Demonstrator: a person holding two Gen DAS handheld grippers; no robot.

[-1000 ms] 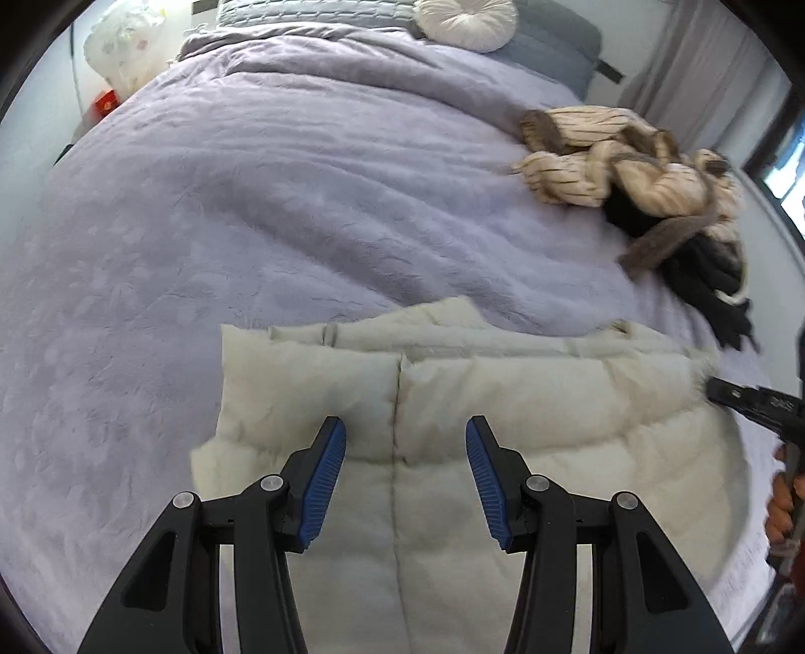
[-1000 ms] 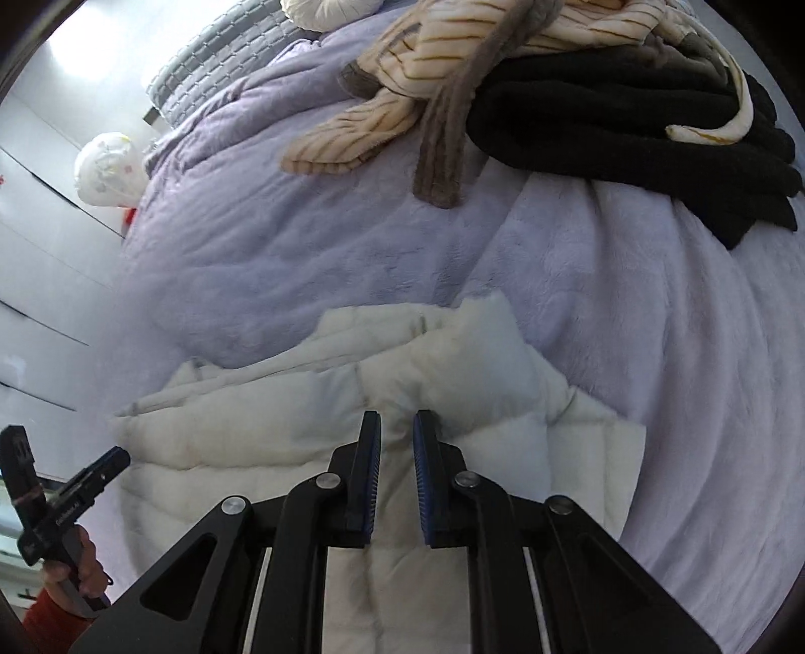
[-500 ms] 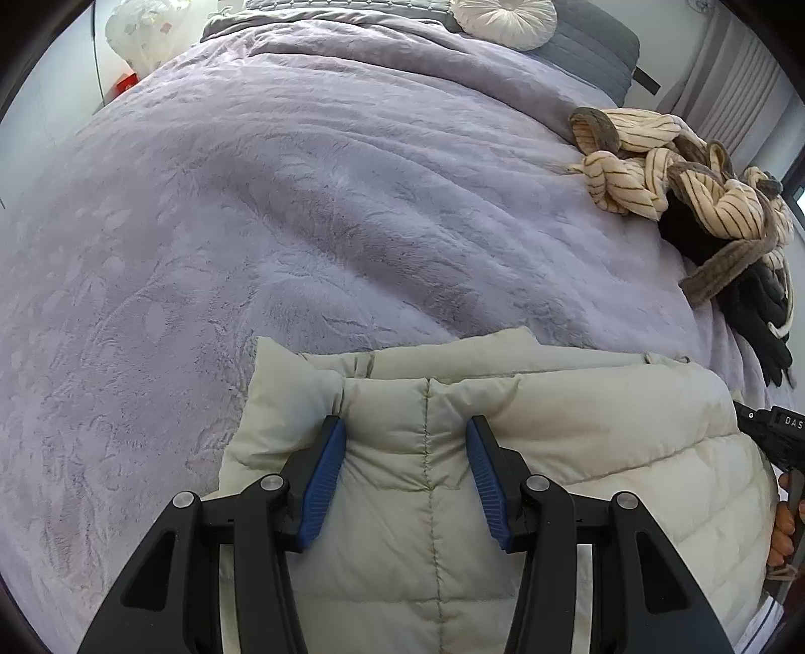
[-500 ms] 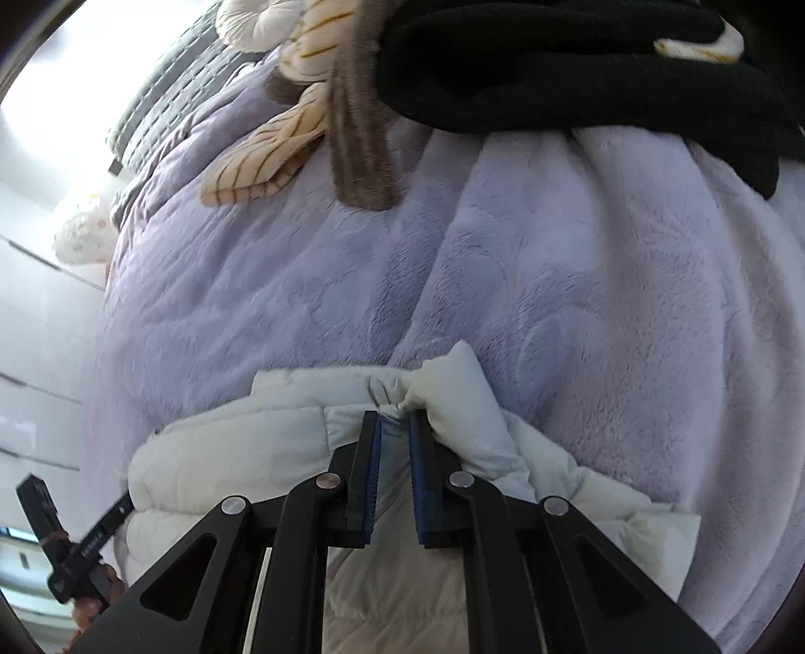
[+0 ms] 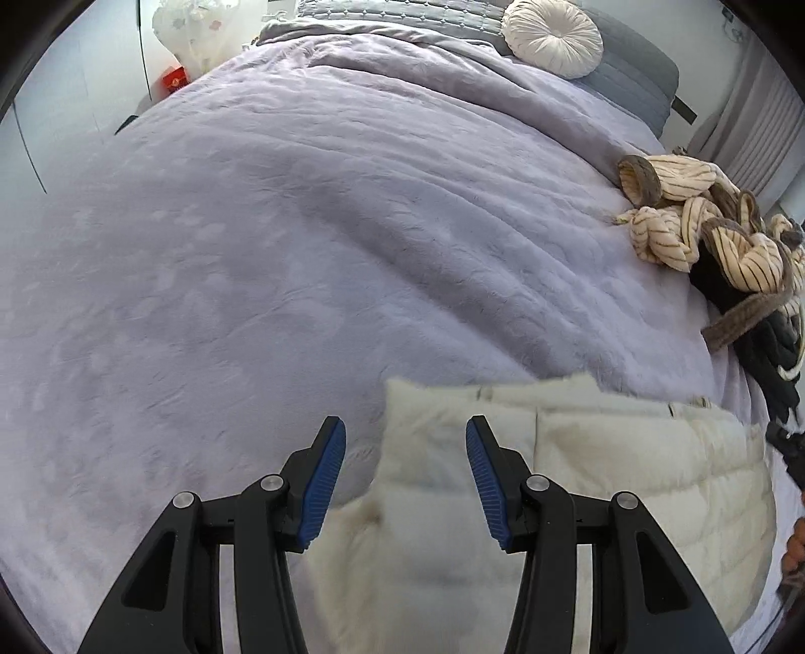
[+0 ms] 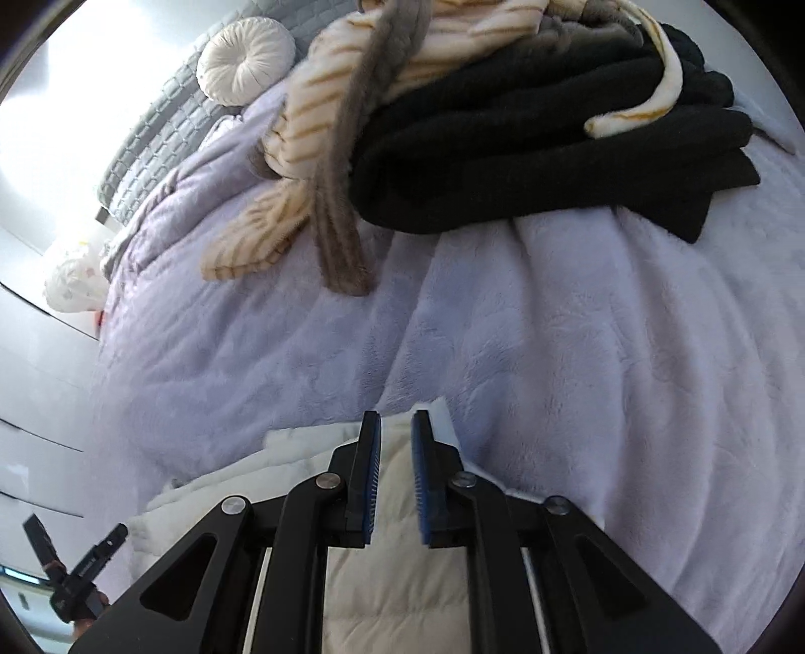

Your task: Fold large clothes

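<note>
Left wrist view: a cream quilted puffer jacket [image 5: 578, 468] lies folded on the near part of a lilac plush bedspread [image 5: 302, 251], its stitched panels running across the lower right of the picture and its upper left corner sitting between the blue pads of the left gripper [image 5: 405, 468]. That gripper stands about half open, its pads apart from the fabric on both sides; nothing is clamped, and the left pad hangs over bare bedspread. The frame is smeared with motion near the jacket's lower edge.

In the right wrist view the same jacket [image 6: 402, 593] lies under the right gripper [image 6: 396, 455], whose jaws stand narrow, with only a slim gap between the blue pads. The jaws have just been opening slightly. The jacket's pale far edge shows at the fingertips, but whether the pads pinch any fabric cannot be told from here.

Beyond the jacket, well apart from it, a heap of clothes sits toward the bed's right side: a cream striped garment [image 5: 704, 226] with a grey-brown band lies over a black fleece garment [image 6: 553, 151]. At the head of the bed a round white pleated cushion [image 5: 551, 37] rests against a grey quilted headboard cover [image 5: 402, 7]. At the edge of the right wrist view the person's hand holds the other tool's handle.
</note>
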